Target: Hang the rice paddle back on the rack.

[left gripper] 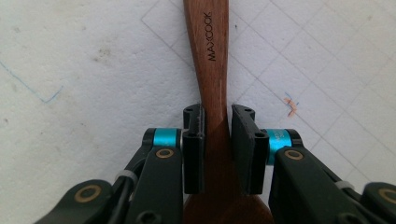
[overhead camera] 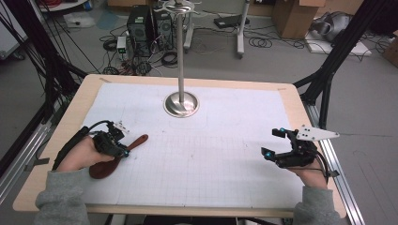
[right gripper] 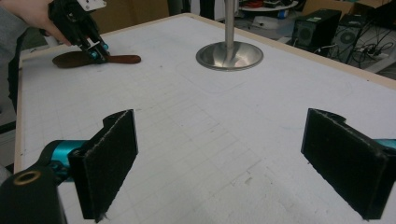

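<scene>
The high view looks forward and down from above the person's side, taking in the whole table [overhead camera: 286,96], with the metal stand [overhead camera: 181,104] toward 12 o'clock and the floor beyond. The left gripper view rides close over the paper, looking almost straight down along its jaws at the wooden spoon [left gripper: 210,70], whose handle runs toward 12 o'clock. The right gripper view sits low near the table's surface, facing across it: the stand's base [right gripper: 229,55] lies at 12 o'clock, the left gripper [right gripper: 95,49] and spoon at 10 o'clock, shared with the other two views.
</scene>
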Tool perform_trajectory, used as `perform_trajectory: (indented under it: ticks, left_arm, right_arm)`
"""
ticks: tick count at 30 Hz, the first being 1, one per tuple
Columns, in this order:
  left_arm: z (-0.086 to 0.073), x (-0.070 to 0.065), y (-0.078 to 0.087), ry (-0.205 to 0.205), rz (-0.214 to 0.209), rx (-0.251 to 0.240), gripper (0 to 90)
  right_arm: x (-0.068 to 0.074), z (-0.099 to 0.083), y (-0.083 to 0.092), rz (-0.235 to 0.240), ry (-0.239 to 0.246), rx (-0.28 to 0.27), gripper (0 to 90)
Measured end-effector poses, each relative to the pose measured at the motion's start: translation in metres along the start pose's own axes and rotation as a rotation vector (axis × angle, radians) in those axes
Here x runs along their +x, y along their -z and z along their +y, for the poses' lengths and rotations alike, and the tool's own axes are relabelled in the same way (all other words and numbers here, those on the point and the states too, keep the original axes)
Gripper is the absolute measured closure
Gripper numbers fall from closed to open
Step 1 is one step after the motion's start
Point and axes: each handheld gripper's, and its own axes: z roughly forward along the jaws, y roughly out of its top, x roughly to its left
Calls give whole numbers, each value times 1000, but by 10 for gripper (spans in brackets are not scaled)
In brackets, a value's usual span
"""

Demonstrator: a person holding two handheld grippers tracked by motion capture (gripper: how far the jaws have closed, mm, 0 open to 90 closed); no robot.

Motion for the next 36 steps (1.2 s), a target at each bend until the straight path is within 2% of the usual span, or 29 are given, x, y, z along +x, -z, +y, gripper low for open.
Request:
perform_trajectory:
  ticks: [4,8,11,19,26,30,32,36]
  left_arm:
    - [-1,2,0,8,-3,-15,761]
    - [-2,1,1,-15,-1,-13,764]
    - [-2,2,3,-16,1,-26,765]
    - [-6,2,20,-15,-16,-110,765]
    - [-9,0,32,-15,-8,-169,766]
    - [-9,-5,40,-42,-8,-216,767]
    - [-9,-8,40,-65,-4,-224,767]
    - [-10,-10,46,-77,-8,-262,768]
  right_arm:
    - [0,0,1,0,-1,-6,95]
    - [-1,0,1,0,2,-5,96]
    - [-1,0,1,-3,-5,-10,95]
    - [-2,0,0,0,-4,-7,95]
    - [-2,1,-1,1,-7,-6,95]
    - [-3,1,-3,8,-6,-8,96]
    - [-3,1,-5,12,-6,-5,96]
    - [-3,2,-9,22,-1,5,95]
